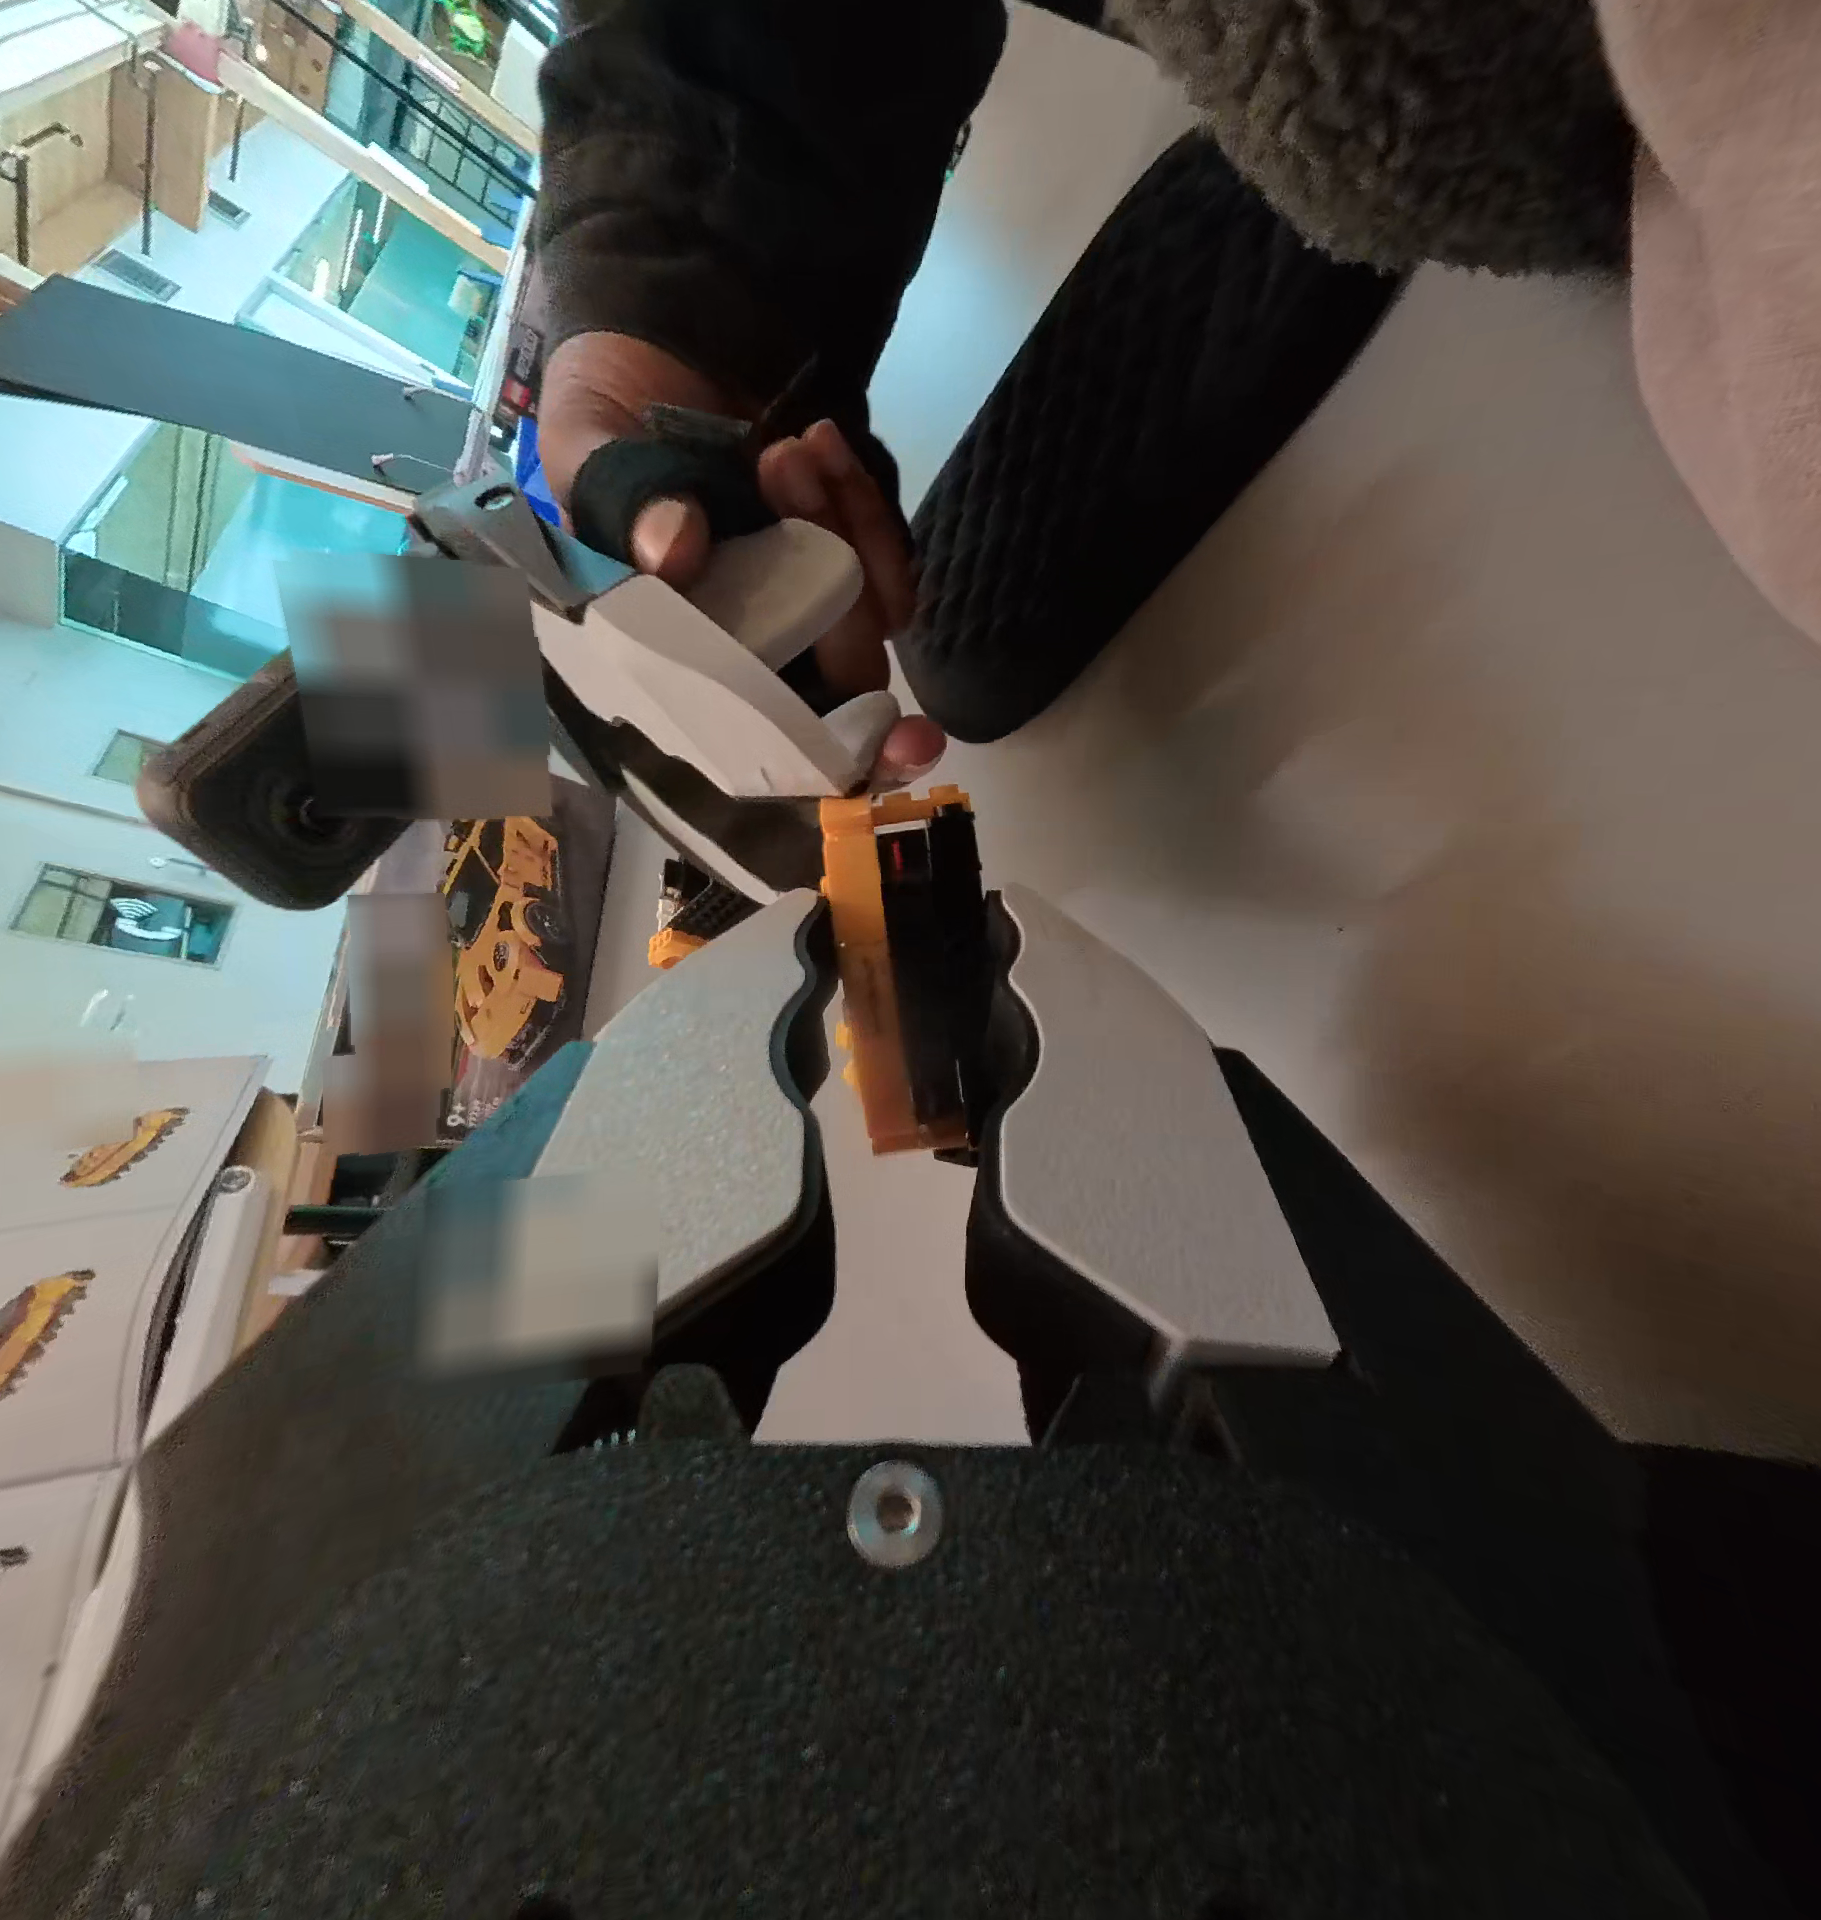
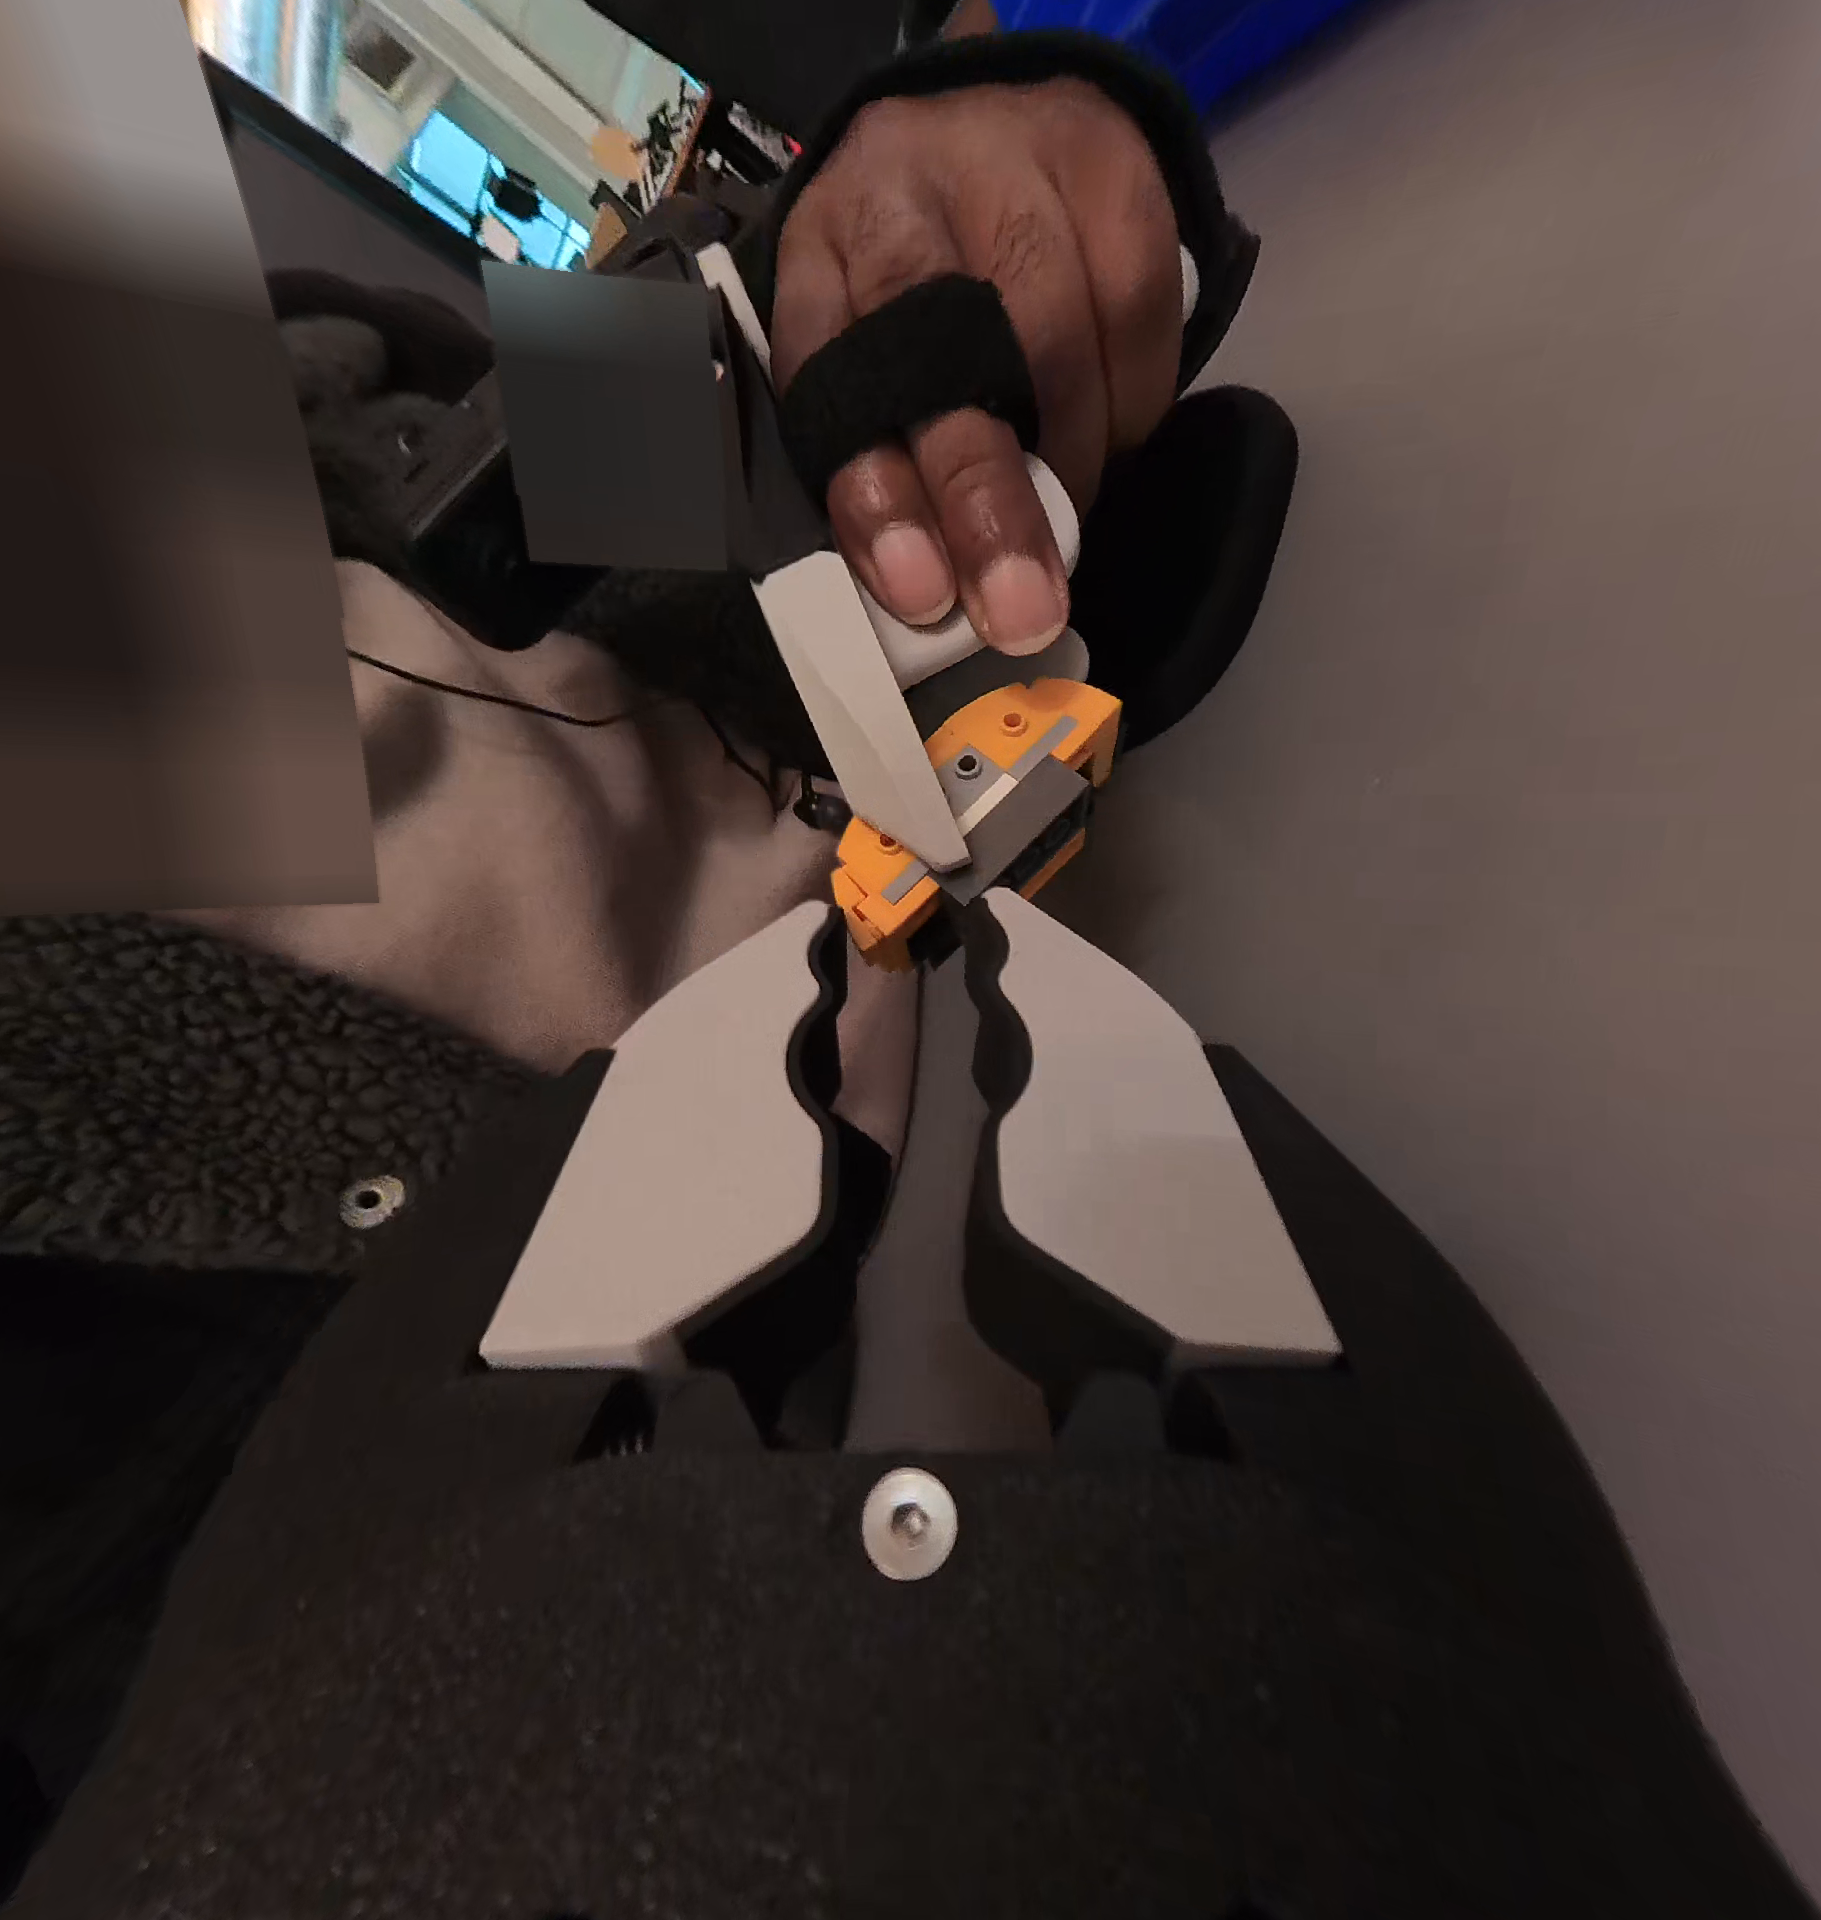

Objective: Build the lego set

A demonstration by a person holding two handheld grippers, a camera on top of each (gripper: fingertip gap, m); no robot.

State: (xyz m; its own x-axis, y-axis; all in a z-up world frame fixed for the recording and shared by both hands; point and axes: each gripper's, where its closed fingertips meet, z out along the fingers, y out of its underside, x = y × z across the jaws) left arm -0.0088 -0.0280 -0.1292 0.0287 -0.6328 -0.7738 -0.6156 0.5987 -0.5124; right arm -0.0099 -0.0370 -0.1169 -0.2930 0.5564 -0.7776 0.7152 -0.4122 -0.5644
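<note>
- Lego model, orange and black, is gripped edge-on between the fingers of the left gripper, above a white table.
- Jaws of the right gripper are set narrow around the model's lower orange corner; whether they are clamped on it cannot be told.
- Each gripper is held by a hand in a black strap.
- Printed instruction pages are seen at the left edge.

Two close, opposed views, shared model
</note>
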